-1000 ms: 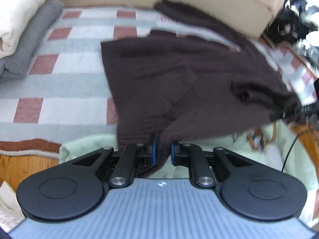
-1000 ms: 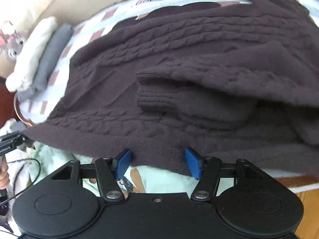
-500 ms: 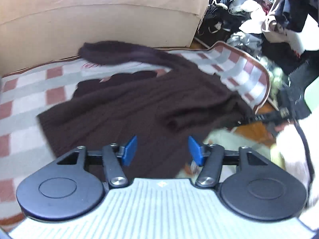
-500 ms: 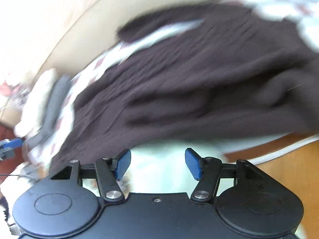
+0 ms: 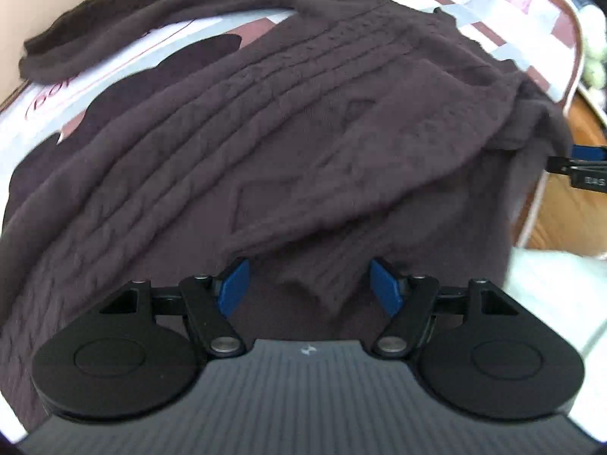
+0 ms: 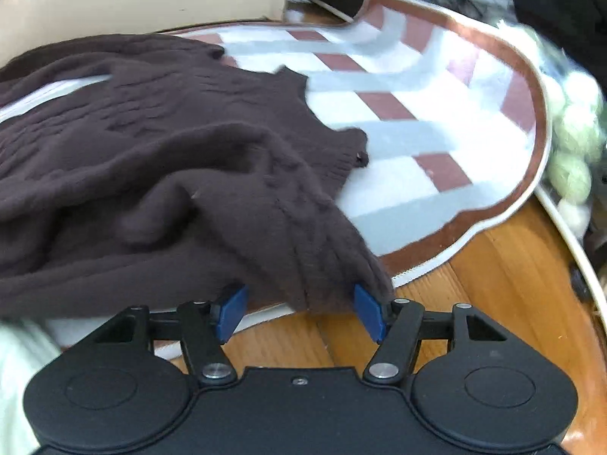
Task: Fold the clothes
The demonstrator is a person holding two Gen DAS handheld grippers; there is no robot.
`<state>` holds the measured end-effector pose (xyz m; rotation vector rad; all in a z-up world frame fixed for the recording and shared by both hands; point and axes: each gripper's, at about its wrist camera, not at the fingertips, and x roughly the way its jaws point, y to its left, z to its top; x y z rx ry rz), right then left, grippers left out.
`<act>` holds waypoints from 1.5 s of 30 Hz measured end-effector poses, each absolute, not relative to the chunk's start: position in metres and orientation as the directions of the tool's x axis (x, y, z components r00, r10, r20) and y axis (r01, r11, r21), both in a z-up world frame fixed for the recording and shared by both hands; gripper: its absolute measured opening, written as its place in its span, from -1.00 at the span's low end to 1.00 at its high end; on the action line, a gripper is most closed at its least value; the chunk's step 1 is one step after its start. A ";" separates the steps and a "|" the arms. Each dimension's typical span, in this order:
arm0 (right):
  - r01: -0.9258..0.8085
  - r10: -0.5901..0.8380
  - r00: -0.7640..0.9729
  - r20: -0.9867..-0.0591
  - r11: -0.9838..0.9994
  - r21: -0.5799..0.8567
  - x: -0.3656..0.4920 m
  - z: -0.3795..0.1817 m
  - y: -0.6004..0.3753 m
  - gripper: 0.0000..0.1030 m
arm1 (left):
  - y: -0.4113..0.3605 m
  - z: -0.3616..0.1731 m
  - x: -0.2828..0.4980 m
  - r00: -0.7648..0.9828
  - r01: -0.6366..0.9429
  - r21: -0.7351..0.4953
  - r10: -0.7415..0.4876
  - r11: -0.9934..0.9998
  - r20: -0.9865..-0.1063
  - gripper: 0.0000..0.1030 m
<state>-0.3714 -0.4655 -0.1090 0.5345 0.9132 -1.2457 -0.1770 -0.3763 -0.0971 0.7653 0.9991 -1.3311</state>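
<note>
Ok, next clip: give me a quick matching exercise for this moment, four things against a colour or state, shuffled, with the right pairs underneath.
Things
1. sweater
2. left tool
3. rug
4. floor

Colour or state
A. bare wood, showing past the rug's edge
B. dark brown cable knit, spread out with a sleeve folded over it
C. checked in white, grey and reddish brown, with a brown border
D. open, blue pads either side of a knit cuff

Pairs: 1-B, 2-D, 3-C, 4-A
</note>
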 end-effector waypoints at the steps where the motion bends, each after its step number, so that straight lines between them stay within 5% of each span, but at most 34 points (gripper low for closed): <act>1: 0.950 -0.581 0.066 -0.811 0.285 -0.127 -0.372 -0.108 -0.465 0.29 | -0.381 -0.099 -0.179 -0.040 0.990 -0.094 -0.425 0.108 -0.904 0.39; 3: 0.944 -0.615 0.086 -0.784 0.303 -0.134 -0.376 -0.105 -0.463 0.12 | -0.387 -0.103 -0.180 -0.050 0.991 -0.102 -0.456 0.090 -0.889 0.22; 4: 0.943 -0.636 0.087 -0.767 0.301 -0.142 -0.379 -0.101 -0.462 -0.18 | -0.387 -0.103 -0.180 -0.054 0.991 -0.107 -0.486 0.082 -0.873 -0.07; 5: 0.943 -0.656 0.089 -0.749 0.298 -0.149 -0.382 -0.097 -0.461 -0.30 | -0.387 -0.100 -0.180 -0.061 0.992 -0.111 -0.514 0.066 -0.856 -0.84; 6: 0.945 -0.650 0.106 -0.752 0.301 -0.127 -0.387 -0.094 -0.464 -0.37 | -0.389 -0.096 -0.178 -0.073 0.991 -0.120 -0.530 0.054 -0.845 -0.85; 8: 0.951 -0.627 0.142 -0.766 0.301 -0.070 -0.397 -0.090 -0.474 -0.52 | -0.387 -0.080 -0.173 -0.054 0.991 -0.113 -0.582 0.067 -0.812 -0.85; 15: 0.950 -0.606 0.164 -0.778 0.311 -0.042 -0.403 -0.092 -0.503 -0.56 | -0.377 -0.028 -0.133 0.088 0.966 -0.117 -0.721 0.230 -0.688 -0.85; 19: 0.925 -0.531 0.175 -0.829 0.377 -0.046 -0.385 -0.097 -0.511 -0.26 | -0.364 -0.019 -0.106 0.361 0.880 -0.009 -0.681 0.476 -0.637 -0.81; 21: 0.901 -0.536 0.131 -0.834 0.415 -0.125 -0.372 -0.104 -0.505 -0.25 | -0.361 -0.030 -0.095 0.372 0.852 -0.024 -0.637 0.522 -0.675 -0.58; 26: 0.884 -0.590 0.060 -0.805 0.407 -0.232 -0.353 -0.092 -0.488 -0.14 | -0.345 -0.058 -0.101 0.263 0.841 -0.110 -0.578 0.529 -0.772 -0.01; 32: 0.930 -0.577 0.183 -0.796 0.364 -0.050 -0.349 -0.072 -0.478 -0.08 | -0.312 -0.077 -0.144 -0.008 0.874 -0.315 -0.638 0.370 -0.770 0.02; 34: 0.935 -0.561 0.215 -0.800 0.355 0.002 -0.345 -0.076 -0.479 0.20 | -0.305 -0.082 -0.160 -0.109 0.879 -0.379 -0.652 0.289 -0.750 0.01; 41: 0.932 -0.504 0.327 -0.799 0.313 0.184 -0.330 -0.090 -0.485 0.24 | -0.278 -0.096 -0.205 -0.218 0.941 -0.328 -0.605 0.077 -0.766 0.02; 45: 0.956 -0.483 0.268 -0.834 0.239 0.169 -0.323 -0.110 -0.496 0.29 | -0.270 -0.098 -0.204 -0.216 0.934 -0.342 -0.603 0.101 -0.767 0.22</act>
